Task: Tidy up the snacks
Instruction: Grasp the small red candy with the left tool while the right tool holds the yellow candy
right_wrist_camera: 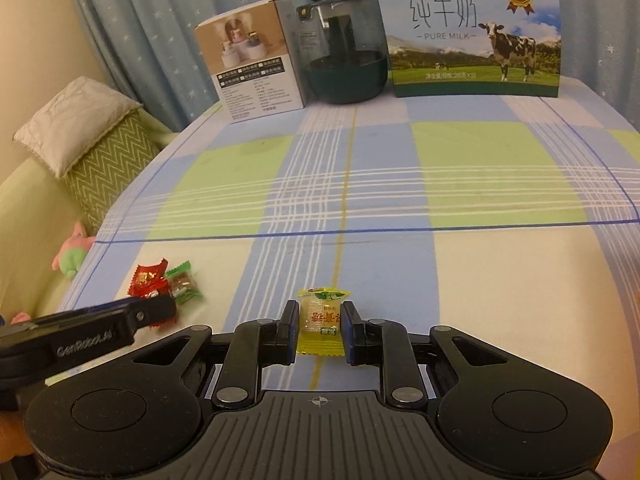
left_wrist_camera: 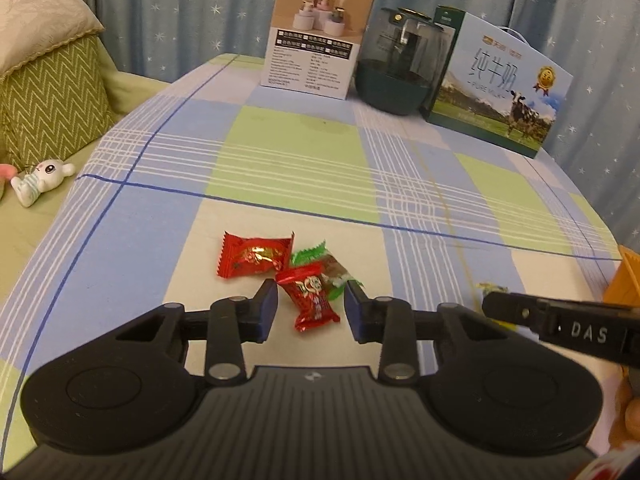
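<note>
Star-dotted blue curtains back a table (right_wrist_camera: 440, 280) in checked cloth, bare through the middle, with a white box (left_wrist_camera: 316, 36), dark pot (left_wrist_camera: 400, 68) and milk carton (right_wrist_camera: 472, 36) along its far edge. Near the left edge, the left gripper (left_wrist_camera: 310, 304) brackets a small red candy (left_wrist_camera: 310, 300) lying diagonally; whether its pads touch I cannot tell. Beside it lie a larger red candy (left_wrist_camera: 254, 258) and a green one (left_wrist_camera: 328, 266). Only the right wrist view shows the right gripper (right_wrist_camera: 322, 330) clamped on a yellow candy (right_wrist_camera: 322, 320), its long axis pointing away from the camera.
</note>
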Motion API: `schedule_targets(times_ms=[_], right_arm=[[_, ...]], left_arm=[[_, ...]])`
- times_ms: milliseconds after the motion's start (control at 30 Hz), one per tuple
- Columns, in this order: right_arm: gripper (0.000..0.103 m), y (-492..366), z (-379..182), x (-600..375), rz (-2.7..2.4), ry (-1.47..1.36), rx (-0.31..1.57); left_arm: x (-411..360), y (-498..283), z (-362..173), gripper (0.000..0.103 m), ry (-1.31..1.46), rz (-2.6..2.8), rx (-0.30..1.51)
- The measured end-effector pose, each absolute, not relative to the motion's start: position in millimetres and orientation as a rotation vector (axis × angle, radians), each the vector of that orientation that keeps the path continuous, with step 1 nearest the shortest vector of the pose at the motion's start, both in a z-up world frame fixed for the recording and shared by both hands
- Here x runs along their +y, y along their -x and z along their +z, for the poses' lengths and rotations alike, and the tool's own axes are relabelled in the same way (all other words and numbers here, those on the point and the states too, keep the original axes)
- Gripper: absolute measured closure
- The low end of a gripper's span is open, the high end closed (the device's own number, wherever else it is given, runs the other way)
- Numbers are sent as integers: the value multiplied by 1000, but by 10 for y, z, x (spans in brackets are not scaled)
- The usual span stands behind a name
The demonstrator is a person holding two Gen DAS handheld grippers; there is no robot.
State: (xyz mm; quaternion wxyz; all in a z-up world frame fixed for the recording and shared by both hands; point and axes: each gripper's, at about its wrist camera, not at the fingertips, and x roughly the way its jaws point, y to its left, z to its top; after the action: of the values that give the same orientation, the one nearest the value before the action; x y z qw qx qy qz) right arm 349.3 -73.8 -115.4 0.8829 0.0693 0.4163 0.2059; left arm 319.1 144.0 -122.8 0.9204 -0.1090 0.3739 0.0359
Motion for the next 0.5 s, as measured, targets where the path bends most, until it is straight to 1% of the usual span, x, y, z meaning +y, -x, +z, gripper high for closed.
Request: schedule_targets(times_ms=[67,167,233,300,500], right_arm=[[81,-3493,-1158,-734,434,-145,866],[81,-3502,-1162,-739,438,-149,866],[81,-3504,-1168,-741,436,-154,865],[81,-3506,-1166,-746,435,-158,865],[81,-3477,-1134,-731,439,-151,856]], left_arm=[[1450,-3207,-1250,72,219,79,773],[1474,-3215,-1288,79,208,91,788],[1486,-3204,-1287,81,207,93,785],[1489,-3194,-1284,85,207,91,784],[1457,-3162,-1259,87,188,86,793]])
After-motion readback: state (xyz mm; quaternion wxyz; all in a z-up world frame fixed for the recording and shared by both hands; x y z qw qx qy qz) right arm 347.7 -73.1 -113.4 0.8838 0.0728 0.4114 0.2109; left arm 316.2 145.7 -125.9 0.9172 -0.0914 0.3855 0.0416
